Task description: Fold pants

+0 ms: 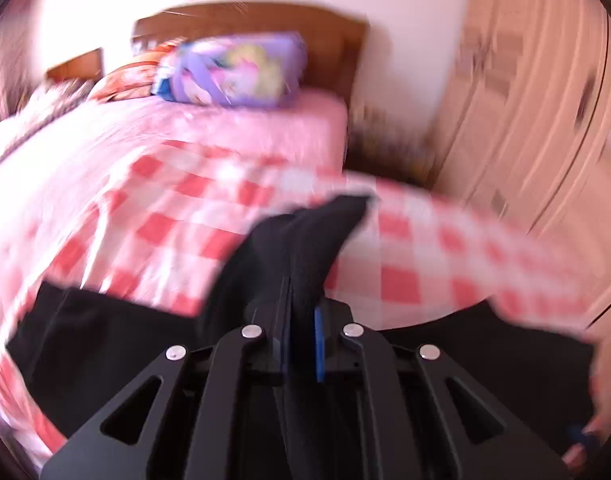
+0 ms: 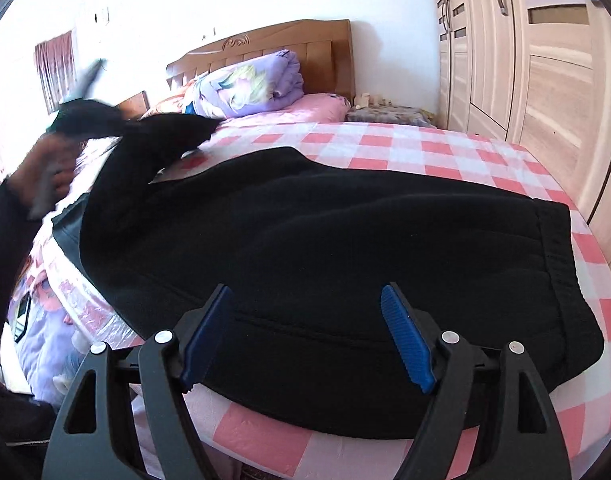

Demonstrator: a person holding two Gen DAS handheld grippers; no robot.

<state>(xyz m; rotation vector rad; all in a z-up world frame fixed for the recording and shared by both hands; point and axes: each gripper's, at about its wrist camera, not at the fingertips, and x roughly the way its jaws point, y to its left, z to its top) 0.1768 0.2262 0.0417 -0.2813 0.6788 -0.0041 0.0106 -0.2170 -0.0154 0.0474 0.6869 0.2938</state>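
1. Left tongs (image 1: 295, 280): clenched on the leg end of the black pants (image 2: 313, 232), held up off the bed (image 2: 445, 152), headboard (image 2: 265, 52) beyond. View blurred.
2. Pants: long axis runs from the raised leg end, headboard-left, to the waistband at the wardrobe (image 2: 545, 60) side; the bulk lies flat.
3. Right tongs (image 2: 307, 336): released, jaws wide, hovering at the pants' near edge, far from the headboard. Likely fold: leg end carried toward the waistband.
4. Surface: pink checked sheet (image 2: 385, 144), soft. Purple pillow (image 2: 245, 84) against the headboard.
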